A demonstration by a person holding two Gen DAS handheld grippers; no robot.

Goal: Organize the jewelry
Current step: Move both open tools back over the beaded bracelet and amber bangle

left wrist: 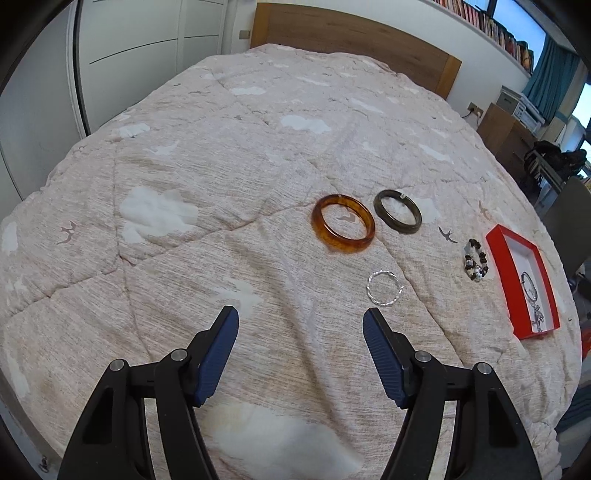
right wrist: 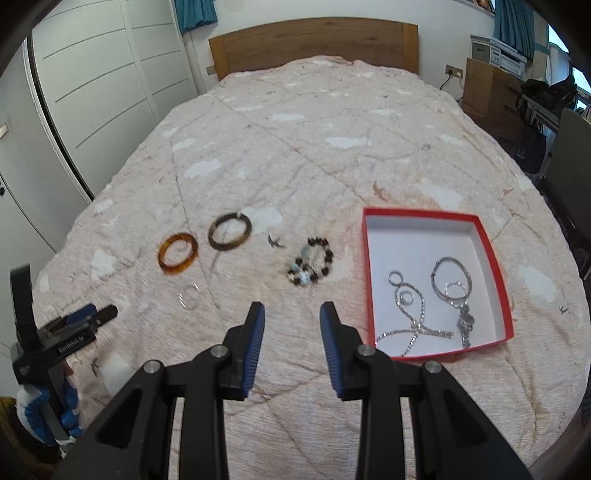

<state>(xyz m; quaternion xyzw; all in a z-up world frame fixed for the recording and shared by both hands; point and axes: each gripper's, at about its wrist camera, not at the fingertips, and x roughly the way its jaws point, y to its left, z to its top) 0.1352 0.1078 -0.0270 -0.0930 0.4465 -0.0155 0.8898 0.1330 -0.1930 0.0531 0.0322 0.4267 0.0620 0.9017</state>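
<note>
Bed cover [right wrist: 314, 155]: I see a pale pink quilt printed with white clouds and small dark birds, spread over the whole bed.
Headboard [right wrist: 314, 40]: a plain wooden panel stands at the far end of the bed, against the white wall.
Wardrobe [right wrist: 103, 85]: I note white sliding doors with thin dark grooves along the left side of the room.
Curtains [left wrist: 550, 70]: teal fabric hangs beside the bright windows on the right.
Bookshelf [left wrist: 491, 26]: a high row of books runs along the wall.
Wooden cabinet [right wrist: 487, 92]: it stands right of the headboard, with a wall socket [right wrist: 453, 70] just beside it.
</note>
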